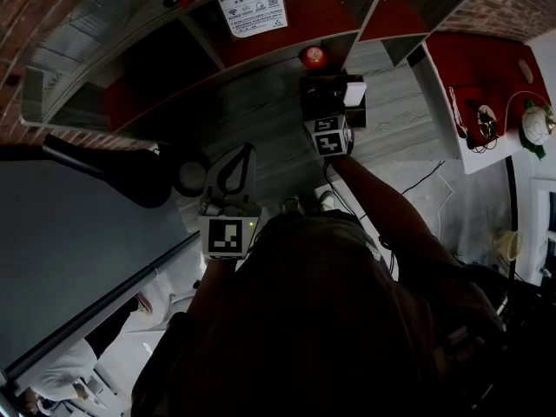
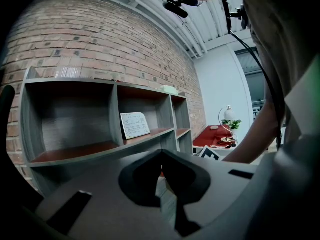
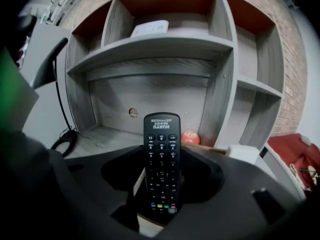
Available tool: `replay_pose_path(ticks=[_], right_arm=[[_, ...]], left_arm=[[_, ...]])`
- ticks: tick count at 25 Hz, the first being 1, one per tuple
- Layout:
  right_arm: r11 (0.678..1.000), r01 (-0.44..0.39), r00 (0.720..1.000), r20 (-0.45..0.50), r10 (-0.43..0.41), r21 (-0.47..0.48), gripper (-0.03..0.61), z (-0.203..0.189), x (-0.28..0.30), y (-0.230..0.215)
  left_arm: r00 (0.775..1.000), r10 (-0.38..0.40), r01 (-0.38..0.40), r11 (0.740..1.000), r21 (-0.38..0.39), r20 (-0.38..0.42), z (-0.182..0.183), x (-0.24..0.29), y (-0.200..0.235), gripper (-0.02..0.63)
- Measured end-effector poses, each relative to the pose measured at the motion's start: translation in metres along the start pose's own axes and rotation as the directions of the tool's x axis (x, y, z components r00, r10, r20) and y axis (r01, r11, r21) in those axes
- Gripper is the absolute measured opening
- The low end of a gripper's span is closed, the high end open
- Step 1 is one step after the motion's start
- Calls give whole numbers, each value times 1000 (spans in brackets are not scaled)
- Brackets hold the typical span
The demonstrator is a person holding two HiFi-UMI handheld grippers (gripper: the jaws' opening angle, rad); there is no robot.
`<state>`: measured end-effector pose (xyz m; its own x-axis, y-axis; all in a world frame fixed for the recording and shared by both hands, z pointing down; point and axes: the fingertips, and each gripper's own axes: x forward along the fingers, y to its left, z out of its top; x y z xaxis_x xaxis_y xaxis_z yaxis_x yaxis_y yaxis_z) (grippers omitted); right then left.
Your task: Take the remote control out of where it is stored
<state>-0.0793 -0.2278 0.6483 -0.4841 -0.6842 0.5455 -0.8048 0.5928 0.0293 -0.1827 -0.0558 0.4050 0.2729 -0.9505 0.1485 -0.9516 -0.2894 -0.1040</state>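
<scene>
The black remote control (image 3: 161, 149) stands upright with its buttons facing the right gripper view. It is between the jaws of my right gripper (image 3: 161, 176), whose dark fingers lie against its two sides. A pale box edge (image 3: 150, 228) shows under its lower end. In the head view my right gripper (image 1: 333, 95) reaches into the lower bay of the grey shelf unit (image 1: 261, 102), and the remote is lost in the dark there. My left gripper (image 1: 239, 163) hangs back near my body, jaws together and holding nothing; the left gripper view shows only a thin slit between its fingers (image 2: 145, 184).
A red ball (image 3: 190, 137) and a white box (image 3: 243, 153) sit on the shelf floor behind the remote. A black cable loop (image 3: 65, 141) lies at the left. A printed card (image 1: 254, 11) leans in an upper bay. A red-topped side table (image 1: 495, 85) with a lamp stands at the right.
</scene>
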Motion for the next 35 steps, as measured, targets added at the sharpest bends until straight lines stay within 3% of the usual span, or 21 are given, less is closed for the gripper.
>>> replay_pose_path(ticks=[10,19,31,35], right_arm=[[999,-35,970,241,25,36,227,67,-83,-24],[1000,-1,886,464,-4,10,227,125,-183,-65],[995,97,783,614,-94,30,227,155,-306,-111],[992,111,749,651,-125,62,227,157,-338,-117]], left_arm=[[999,-38,38,999,23,19,11,19,-11,11],[995,-66,62,997,51,73,36,44,-22,11],[988,-104,85,982,167,113,61,74,-46,11],[986,-106,83,981,174,132,73,77,-51,11]])
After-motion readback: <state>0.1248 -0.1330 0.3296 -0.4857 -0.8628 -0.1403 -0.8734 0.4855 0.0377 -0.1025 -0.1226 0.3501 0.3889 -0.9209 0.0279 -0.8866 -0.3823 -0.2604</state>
